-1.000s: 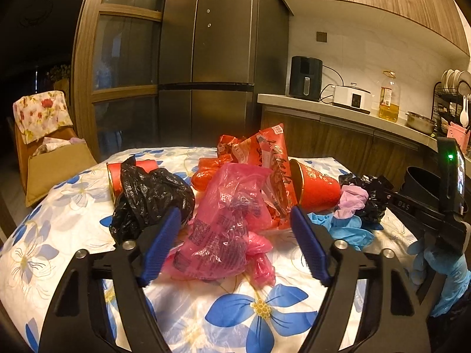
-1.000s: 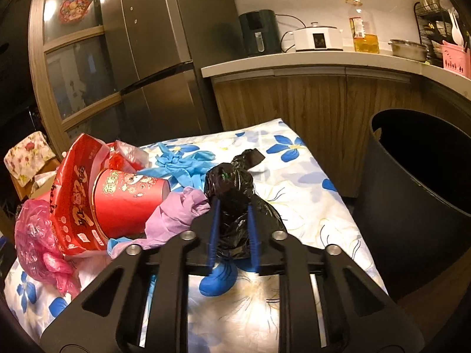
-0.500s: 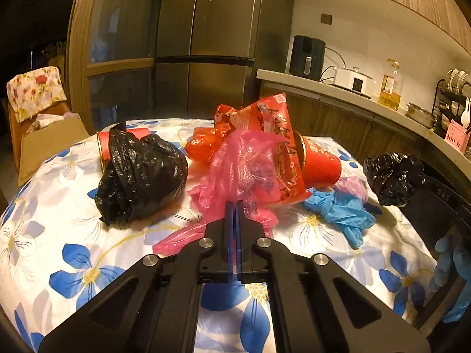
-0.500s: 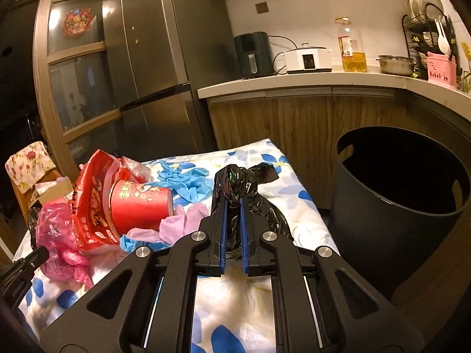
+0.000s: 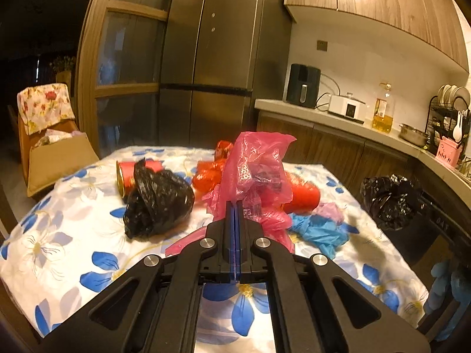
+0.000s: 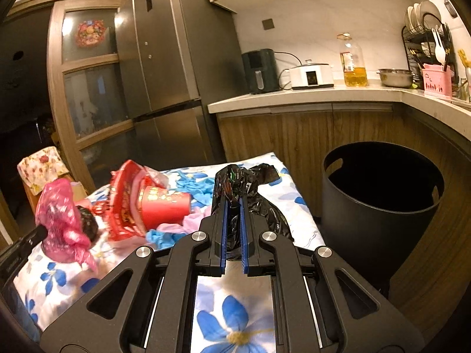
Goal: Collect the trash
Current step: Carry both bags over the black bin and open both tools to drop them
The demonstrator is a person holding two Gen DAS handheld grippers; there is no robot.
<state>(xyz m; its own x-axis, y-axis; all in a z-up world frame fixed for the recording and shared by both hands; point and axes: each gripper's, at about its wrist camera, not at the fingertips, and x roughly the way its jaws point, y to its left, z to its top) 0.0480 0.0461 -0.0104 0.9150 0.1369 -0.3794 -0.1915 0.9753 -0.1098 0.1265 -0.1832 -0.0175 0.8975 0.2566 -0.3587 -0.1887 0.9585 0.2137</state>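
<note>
My left gripper (image 5: 236, 206) is shut on a pink plastic bag (image 5: 256, 170), lifted off the flowered tablecloth (image 5: 73, 235). In the right wrist view that pink bag (image 6: 60, 223) hangs at the far left. My right gripper (image 6: 234, 203) is shut on a crumpled black plastic bag (image 6: 244, 182), raised above the table's right side; the same black bag (image 5: 388, 203) shows at the right of the left wrist view. A tall black bin (image 6: 379, 203) stands open on the floor right of the table.
On the table lie another black bag (image 5: 159, 203), a red paper cup (image 6: 164, 209), red wrappers (image 6: 123, 194), a red can (image 5: 123, 179), blue gloves (image 5: 321, 232) and a pink glove (image 5: 332, 209). A wooden counter (image 6: 309, 97) and fridge stand behind. A chair (image 5: 44, 144) sits left.
My left gripper closed on the pink bag and lifted it off the cloth. My right gripper carried the black bag up and toward the bin, which fills more of its view.
</note>
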